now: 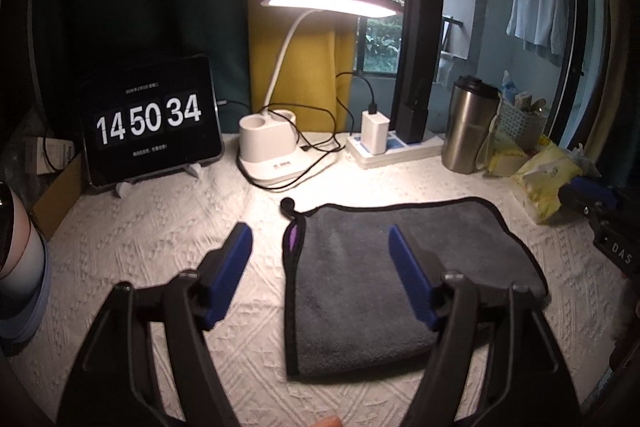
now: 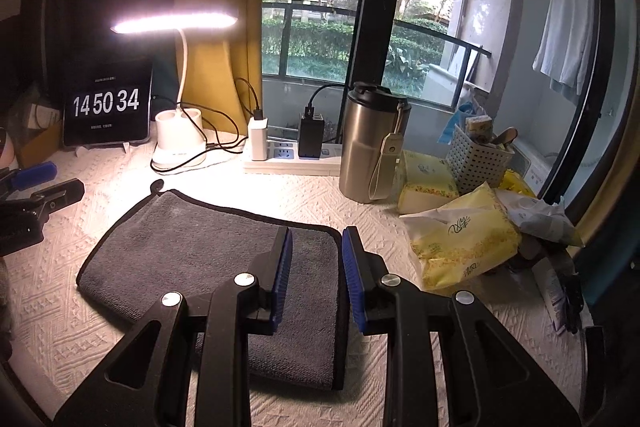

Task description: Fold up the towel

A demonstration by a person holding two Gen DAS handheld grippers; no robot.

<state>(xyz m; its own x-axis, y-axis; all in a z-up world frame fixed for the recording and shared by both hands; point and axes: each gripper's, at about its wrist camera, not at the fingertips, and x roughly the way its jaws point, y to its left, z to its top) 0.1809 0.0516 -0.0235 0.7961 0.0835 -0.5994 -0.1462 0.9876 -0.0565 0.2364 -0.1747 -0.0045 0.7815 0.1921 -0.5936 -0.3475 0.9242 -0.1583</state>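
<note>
The folded grey towel (image 1: pixel 404 279) lies flat on the counter (image 1: pixel 168 235) ahead of both. The left hand-held gripper (image 1: pixel 320 239) gapes wide, empty; the right hand-held gripper (image 2: pixel 316 247) stands narrowly parted, empty. Beyond, a tablet clock (image 1: pixel 150 119) reads "14 50 34".

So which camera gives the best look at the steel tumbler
The right wrist view: the steel tumbler stands large near centre, its lid and strap plain. In the left wrist view it is smaller, off right, its base partly hidden behind yellow packets.
</note>
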